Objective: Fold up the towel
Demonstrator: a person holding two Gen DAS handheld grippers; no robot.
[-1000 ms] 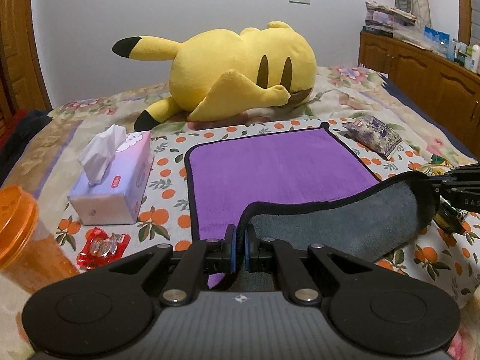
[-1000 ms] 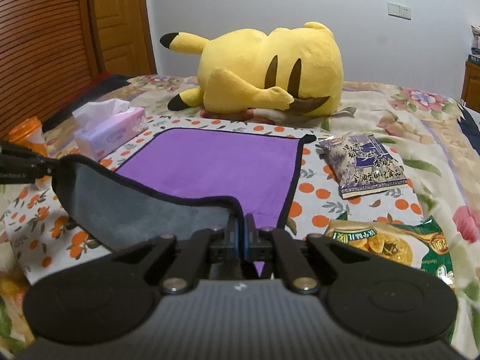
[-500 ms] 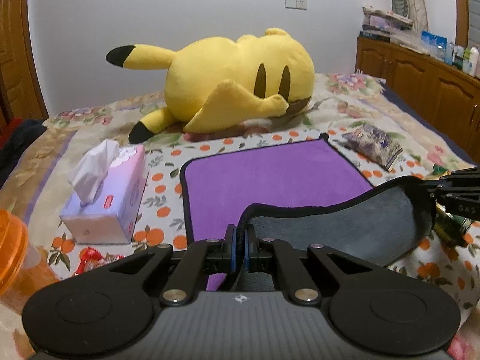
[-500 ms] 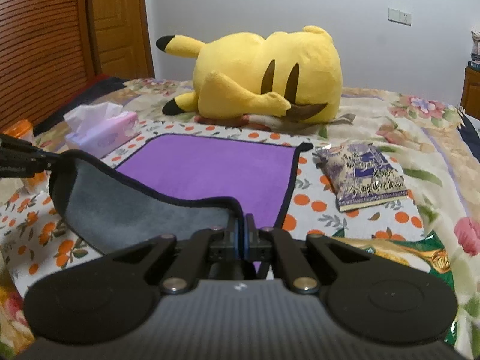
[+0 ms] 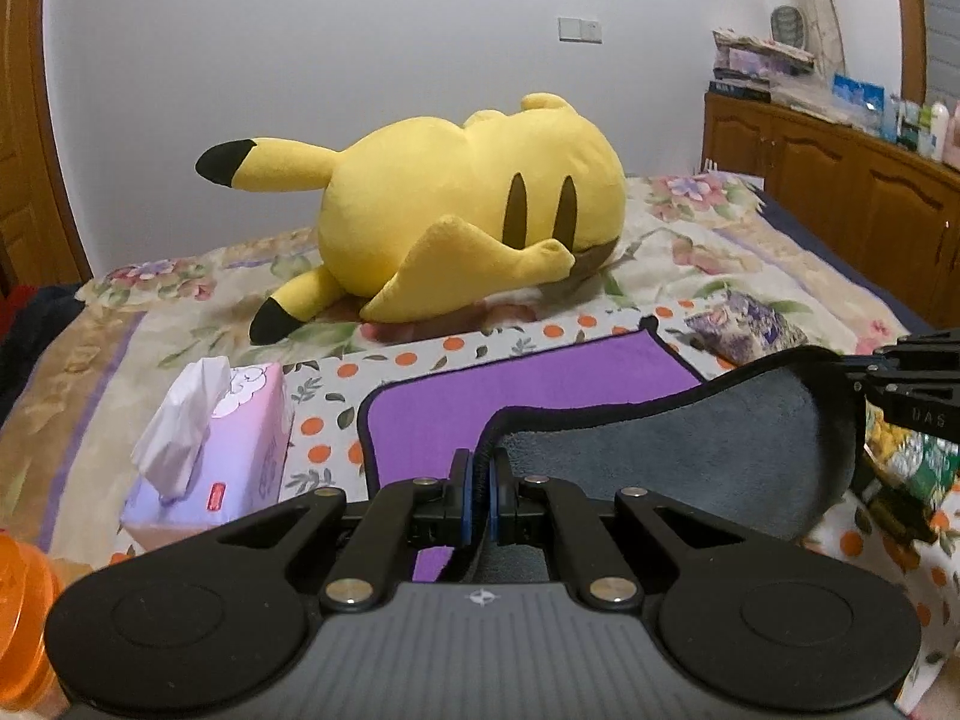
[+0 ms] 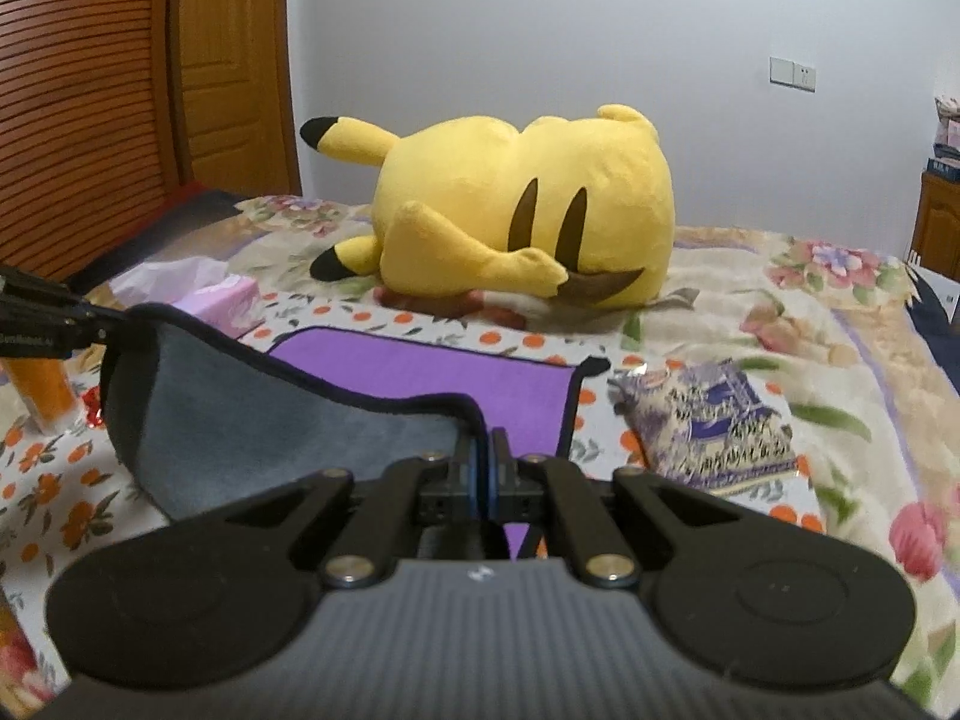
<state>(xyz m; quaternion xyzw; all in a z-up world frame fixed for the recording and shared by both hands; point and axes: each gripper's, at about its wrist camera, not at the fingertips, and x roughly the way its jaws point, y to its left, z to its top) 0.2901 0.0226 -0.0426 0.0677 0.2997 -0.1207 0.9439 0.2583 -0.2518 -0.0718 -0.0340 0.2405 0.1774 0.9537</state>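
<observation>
So the towel [image 5: 540, 384] is lying on the bed [image 5: 690, 252], on an orange-dotted cloth [image 5: 420, 360] spread over the flowery bedspread. It's a fluffy microfibre thing, purple on one face and grey on the other, with a thin dark piped edge all round. The near edge is being held up off the bed, so the grey underside is showing as a sagging curved flap while the far half is lying flat.

The left gripper [image 5: 480, 474] is pinching one near corner, fingers squeezed together on the piping. The right gripper [image 6: 483, 456] is doing the same with the other near corner, fingers closed tight on the hem. Each one is also poking into the other's view at the far end of the flap: the right gripper [image 5: 864, 384] is showing at the right edge of the left view, and the left gripper [image 6: 108, 324] at the left edge of the right view.

Behind the towel a big yellow plush [image 5: 468, 222] is lying on its side, soft and rounded, black-tipped ears.

The left view is giving the lilac tissue box [image 5: 222, 444] in full with a crumpled tissue sticking up, plus a wooden sideboard [image 5: 840, 180] along the wall. The right view is showing a crinkly purple snack packet [image 6: 714, 420] much more clearly, a slatted wooden headboard [image 6: 78, 90], and an orange translucent container [image 6: 42, 390] standing behind the left gripper.
</observation>
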